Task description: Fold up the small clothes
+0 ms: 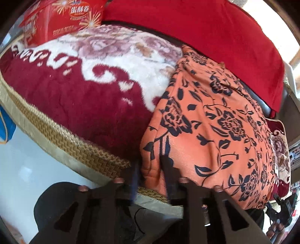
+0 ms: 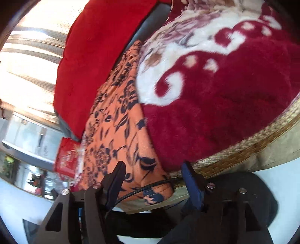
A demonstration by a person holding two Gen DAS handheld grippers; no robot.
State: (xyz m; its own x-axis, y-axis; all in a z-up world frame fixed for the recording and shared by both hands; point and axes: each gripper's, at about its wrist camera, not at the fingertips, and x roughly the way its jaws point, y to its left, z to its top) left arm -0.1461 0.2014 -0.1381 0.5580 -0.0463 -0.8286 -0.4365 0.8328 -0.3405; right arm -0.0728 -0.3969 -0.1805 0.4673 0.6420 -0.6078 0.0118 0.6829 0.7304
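An orange garment with a dark floral print (image 1: 215, 122) lies on a plush red and white blanket (image 1: 75, 90). In the left wrist view its near corner fills the narrow gap of my left gripper (image 1: 150, 165), and both pads press on the fleece. In the right wrist view the same orange garment (image 2: 120, 116) hangs toward the seat's front edge. My right gripper (image 2: 153, 165) straddles its lower corner with the jaws wide. One finger (image 2: 117, 174) lies over the cloth and the other finger (image 2: 189, 178) stands clear of the hem beside the blanket (image 2: 225, 84).
A woven mat border (image 1: 75, 144) runs along the seat's front edge above a white floor (image 1: 24, 161). A red cushion (image 1: 206, 30) lies behind the garment and a red printed box (image 1: 61, 16) at the far left. A thin black cable (image 2: 150, 184) crosses the cloth corner.
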